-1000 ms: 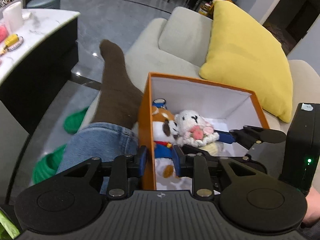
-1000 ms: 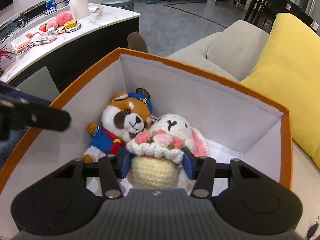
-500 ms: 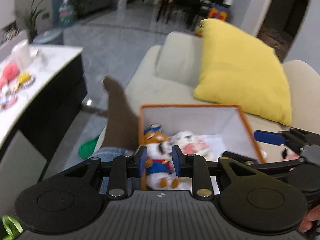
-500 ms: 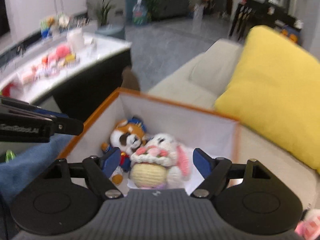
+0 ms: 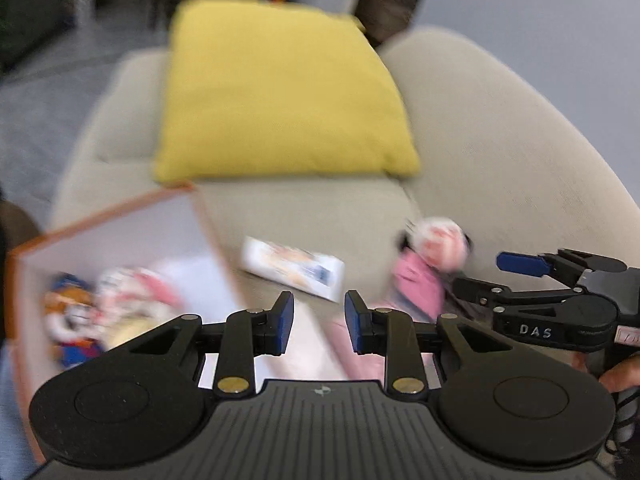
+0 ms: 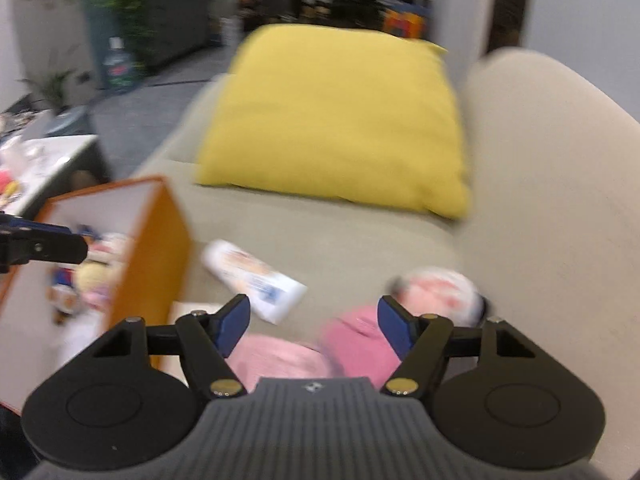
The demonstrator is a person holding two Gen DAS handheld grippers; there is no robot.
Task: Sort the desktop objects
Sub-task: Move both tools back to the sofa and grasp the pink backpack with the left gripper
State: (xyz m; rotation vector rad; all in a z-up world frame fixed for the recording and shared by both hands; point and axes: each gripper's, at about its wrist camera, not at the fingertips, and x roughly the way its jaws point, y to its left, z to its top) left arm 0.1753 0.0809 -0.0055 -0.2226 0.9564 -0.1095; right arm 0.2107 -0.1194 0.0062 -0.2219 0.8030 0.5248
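Sitting at the left on the beige sofa, the orange box holds plush toys. The left gripper is narrowly parted and empty. A white tube lies just right of the box, open cushion beyond. The right gripper gapes wide, empty, over a pink doll. A yellow pillow leans at the far back.

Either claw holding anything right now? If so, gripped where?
Nothing held. The right claw is wide open above the pink doll on the sofa; the left claw is open with nothing between its fingers.
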